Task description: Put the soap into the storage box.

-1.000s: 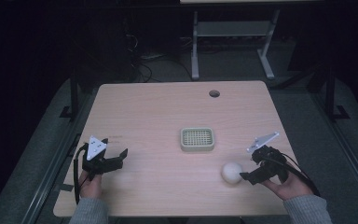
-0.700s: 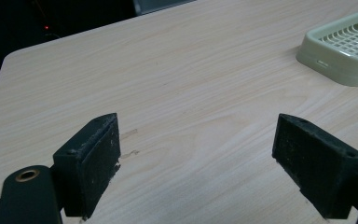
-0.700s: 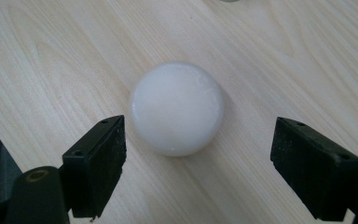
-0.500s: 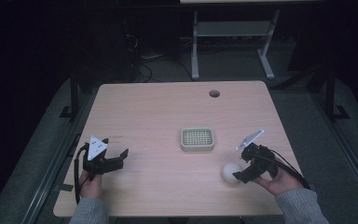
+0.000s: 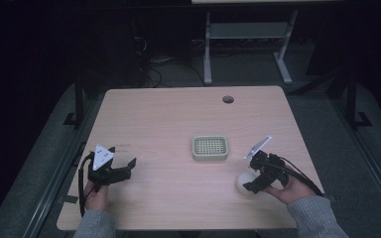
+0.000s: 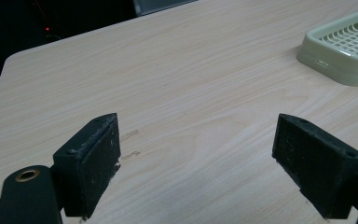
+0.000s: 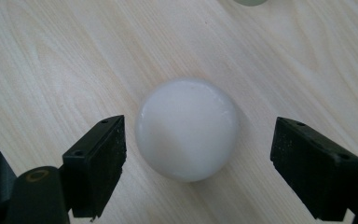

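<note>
Since a second ago the right tool [image 5: 250, 184] has moved in over the white ball [image 5: 244, 182], its jaws now spread wide to either side of it and not touching. In the high view the tool covers part of the ball, which lies on the surface [image 5: 178, 119] near the green grid tray [image 5: 210, 148]. The left tool [image 5: 124, 168] rests wide open and empty; its own view cuts off the tray [image 6: 349, 46] at the frame edge.

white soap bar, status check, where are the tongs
Right tongs open, straddling white soap bar, not clamped. Left tongs open over bare table. Green soap dish apart, path clear.
</note>
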A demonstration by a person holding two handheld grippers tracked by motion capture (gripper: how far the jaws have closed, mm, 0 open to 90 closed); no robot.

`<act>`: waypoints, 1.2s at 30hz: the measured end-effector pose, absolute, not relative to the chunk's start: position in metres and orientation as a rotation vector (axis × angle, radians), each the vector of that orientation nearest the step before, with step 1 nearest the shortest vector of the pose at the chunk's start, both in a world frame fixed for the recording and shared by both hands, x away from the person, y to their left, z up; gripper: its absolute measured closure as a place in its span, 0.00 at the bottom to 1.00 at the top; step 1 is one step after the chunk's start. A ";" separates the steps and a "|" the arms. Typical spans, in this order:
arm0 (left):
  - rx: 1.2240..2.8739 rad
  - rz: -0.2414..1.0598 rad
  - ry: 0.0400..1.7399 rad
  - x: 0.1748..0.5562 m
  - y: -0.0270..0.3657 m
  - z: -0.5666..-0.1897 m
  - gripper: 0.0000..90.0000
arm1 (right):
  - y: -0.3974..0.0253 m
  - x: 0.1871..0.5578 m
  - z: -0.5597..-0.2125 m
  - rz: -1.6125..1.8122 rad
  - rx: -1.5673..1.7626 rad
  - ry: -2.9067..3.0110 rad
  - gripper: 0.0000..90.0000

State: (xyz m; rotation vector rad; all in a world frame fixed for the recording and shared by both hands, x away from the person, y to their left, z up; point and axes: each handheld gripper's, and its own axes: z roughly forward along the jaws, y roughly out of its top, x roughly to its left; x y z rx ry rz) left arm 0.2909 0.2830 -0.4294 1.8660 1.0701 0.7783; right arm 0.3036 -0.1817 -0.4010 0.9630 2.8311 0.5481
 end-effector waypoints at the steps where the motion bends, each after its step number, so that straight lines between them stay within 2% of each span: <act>1: 1.864 0.779 1.069 0.291 0.283 -0.429 0.16 | -0.181 0.304 -0.402 0.542 0.956 2.835 0.20; 36: 1.861 0.768 1.073 0.291 0.283 -0.430 0.16 | -0.161 0.313 -0.434 0.369 0.923 2.908 0.19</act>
